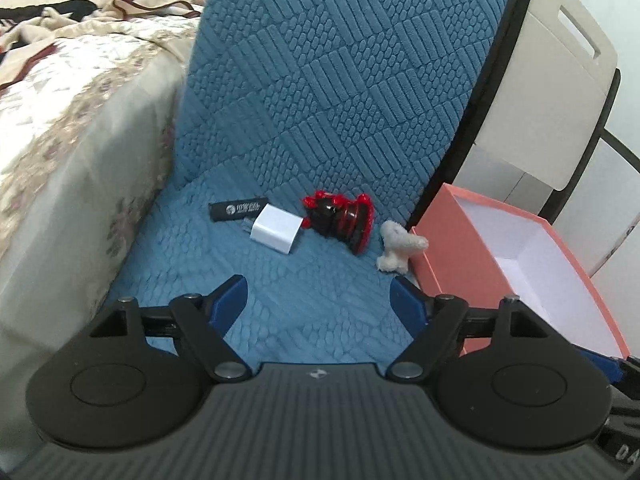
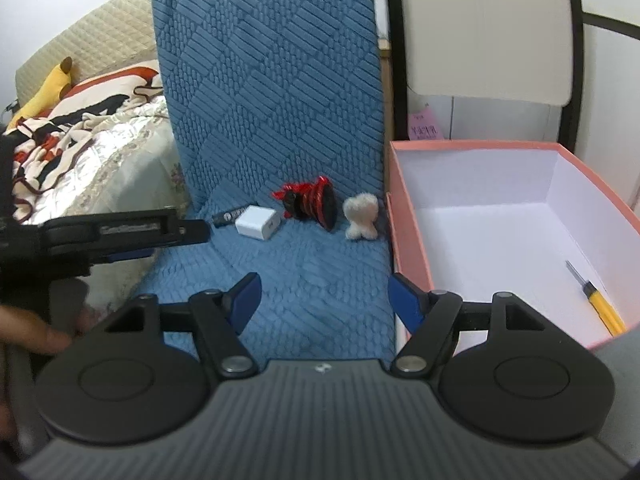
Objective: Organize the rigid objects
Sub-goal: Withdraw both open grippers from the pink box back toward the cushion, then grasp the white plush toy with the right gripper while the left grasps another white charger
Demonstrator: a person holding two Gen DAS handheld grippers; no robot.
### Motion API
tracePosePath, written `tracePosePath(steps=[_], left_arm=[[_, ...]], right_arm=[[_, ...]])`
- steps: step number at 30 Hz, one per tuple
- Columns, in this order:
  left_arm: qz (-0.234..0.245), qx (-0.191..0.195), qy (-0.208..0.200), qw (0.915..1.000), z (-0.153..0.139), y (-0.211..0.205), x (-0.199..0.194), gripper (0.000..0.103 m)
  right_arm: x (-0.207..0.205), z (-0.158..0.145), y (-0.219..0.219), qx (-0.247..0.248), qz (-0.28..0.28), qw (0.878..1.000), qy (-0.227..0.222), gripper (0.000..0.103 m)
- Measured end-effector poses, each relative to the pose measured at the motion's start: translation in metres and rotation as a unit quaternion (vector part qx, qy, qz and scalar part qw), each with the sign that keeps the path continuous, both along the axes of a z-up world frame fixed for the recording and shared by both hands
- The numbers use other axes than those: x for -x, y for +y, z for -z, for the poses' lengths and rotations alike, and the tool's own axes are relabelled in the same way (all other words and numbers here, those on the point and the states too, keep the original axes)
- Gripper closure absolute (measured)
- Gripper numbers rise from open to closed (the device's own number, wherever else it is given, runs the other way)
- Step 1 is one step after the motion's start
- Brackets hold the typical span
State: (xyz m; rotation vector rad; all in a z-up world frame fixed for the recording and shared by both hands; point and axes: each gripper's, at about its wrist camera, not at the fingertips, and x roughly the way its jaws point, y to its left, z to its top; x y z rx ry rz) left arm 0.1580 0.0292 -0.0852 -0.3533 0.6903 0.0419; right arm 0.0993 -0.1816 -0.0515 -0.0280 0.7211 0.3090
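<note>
Blue quilted cover (image 1: pixel 344 92) drapes chair seat and backrest, woven-block pattern. Left: bed (image 1: pixel 76 120) with floral cream bedspread, rumpled patterned blanket (image 2: pixel 80 120), yellow plush toy (image 2: pixel 52 84), padded beige headboard (image 2: pixel 96 40). Right: cream chair back (image 1: pixel 560 80) with black frame, white cabinet doors (image 2: pixel 504 120), pink paper note (image 2: pixel 425 127). Even indoor light.

Charger (image 2: pixel 256 221), figurine (image 2: pixel 310 204) and plush toy (image 2: pixel 361 216) in a row on the chair seat (image 2: pixel 312 292), left of the box (image 2: pixel 408 240) with a screwdriver (image 2: pixel 598 300) inside.
</note>
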Motion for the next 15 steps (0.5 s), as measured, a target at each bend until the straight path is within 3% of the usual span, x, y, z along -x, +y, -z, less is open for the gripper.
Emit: tracePosePath(steps=[3, 11, 15], left_arm=[[-0.007, 0.004, 0.017, 0.9998, 0.008, 0.011, -0.018, 0.022], [-0.018, 0.012, 0.046, 0.9987, 0.031, 0.039, -0.069, 0.023], [-0.013, 0.015, 0.064, 0.9978, 0.044, 0.046, -0.097, 0.033]], right_arm=[[-0.008, 0.009, 0.011, 0.003, 0.003, 1.000, -0.005, 0.032], [-0.045, 0.039, 0.037, 0.022, 0.023, 0.999, -0.012, 0.055], [-0.070, 0.063, 0.049, 0.048, 0.042, 0.998, -0.011, 0.060]])
